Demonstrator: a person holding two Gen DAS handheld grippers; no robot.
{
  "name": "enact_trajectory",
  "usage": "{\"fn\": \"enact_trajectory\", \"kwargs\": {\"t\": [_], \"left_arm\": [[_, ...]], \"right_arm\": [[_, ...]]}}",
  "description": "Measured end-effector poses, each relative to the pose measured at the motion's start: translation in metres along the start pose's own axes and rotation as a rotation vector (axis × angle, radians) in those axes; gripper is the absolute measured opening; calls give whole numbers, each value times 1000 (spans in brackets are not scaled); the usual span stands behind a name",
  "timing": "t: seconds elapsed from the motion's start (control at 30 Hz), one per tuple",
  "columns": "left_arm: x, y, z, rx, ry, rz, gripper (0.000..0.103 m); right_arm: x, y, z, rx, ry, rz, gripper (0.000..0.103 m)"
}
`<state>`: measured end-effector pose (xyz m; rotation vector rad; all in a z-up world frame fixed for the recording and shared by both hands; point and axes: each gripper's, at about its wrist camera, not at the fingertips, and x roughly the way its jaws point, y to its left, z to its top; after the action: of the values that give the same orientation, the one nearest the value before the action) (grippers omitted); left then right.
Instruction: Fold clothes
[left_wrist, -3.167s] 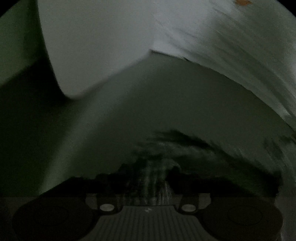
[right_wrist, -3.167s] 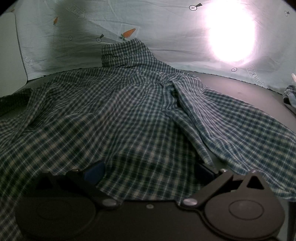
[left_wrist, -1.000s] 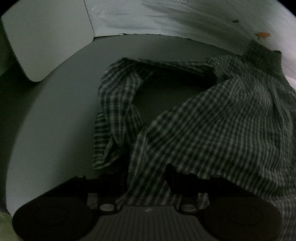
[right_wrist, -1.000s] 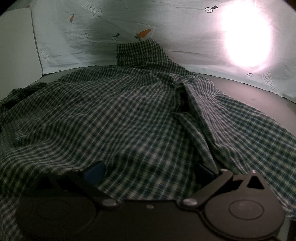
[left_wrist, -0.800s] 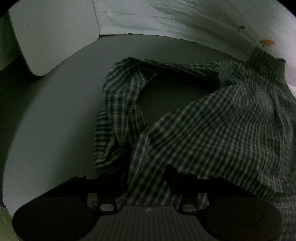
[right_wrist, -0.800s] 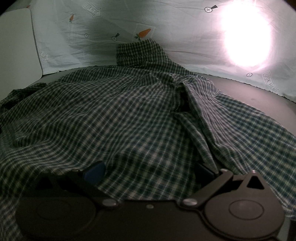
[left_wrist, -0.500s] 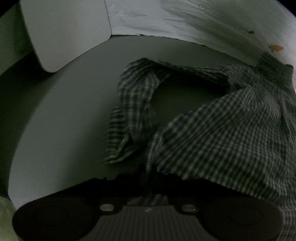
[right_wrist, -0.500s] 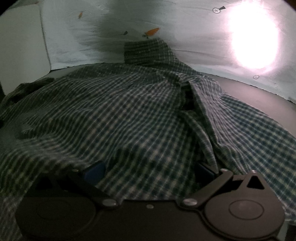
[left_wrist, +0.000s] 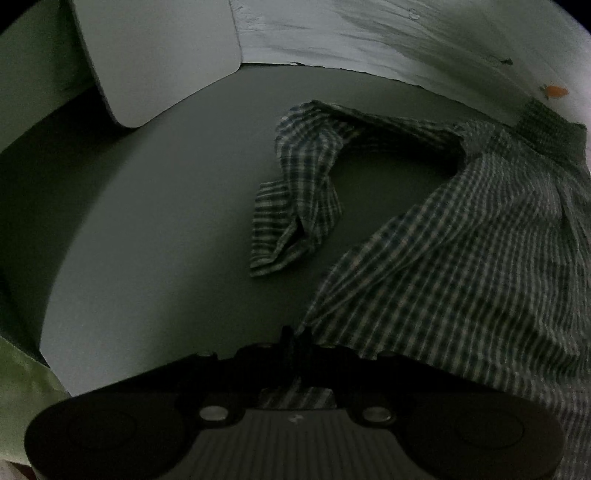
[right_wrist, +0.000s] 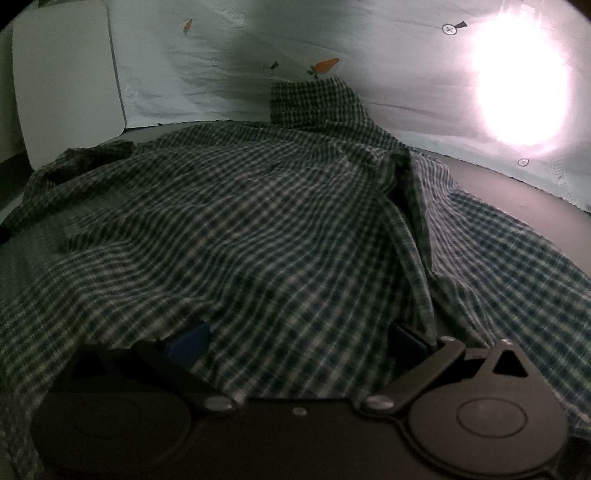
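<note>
Your left gripper (left_wrist: 295, 338) is clenched on the near hem corner of the shirt (left_wrist: 461, 266); its two fingers meet at the middle of the view with checked cloth pinched between them and showing again just below. The log's slight rebound suggests the jaws ease open a touch, yet the cloth is between them and appears gripped. From that corner the shirt rises away to your right, while one sleeve (left_wrist: 295, 206) lies crumpled on the dark table (left_wrist: 166, 221), apart from the body, its cuff pointing toward you.

Your right gripper (right_wrist: 295, 339) has its fingers spread wide, with shirt cloth draped over and between them; whether the pads press on it you cannot tell from this view. Beyond it the shirt spreads rumpled across the table, collar (right_wrist: 314, 99) at the far edge against a pale sheet (right_wrist: 388, 55) printed with carrots, a ridge of bunched cloth running down the right side.

Judging by this, folding has barely begun: no fold is made, the shirt is not yet flat, and both sleeves remain to be turned in.
</note>
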<state>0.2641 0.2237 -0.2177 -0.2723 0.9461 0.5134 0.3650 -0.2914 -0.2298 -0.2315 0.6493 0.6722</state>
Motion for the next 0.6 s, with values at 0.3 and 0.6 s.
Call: {"fn": "enact_trajectory", "kwargs": {"t": [0.3,0.6], "left_arm": [[-11,29,26,-81,-38,-92,33],[9,63,73,-67,-77,-217,62]], "right_arm": [[5,-4,9,46,31,2,103],[12,27,68,99,-17,-143,103]]}}
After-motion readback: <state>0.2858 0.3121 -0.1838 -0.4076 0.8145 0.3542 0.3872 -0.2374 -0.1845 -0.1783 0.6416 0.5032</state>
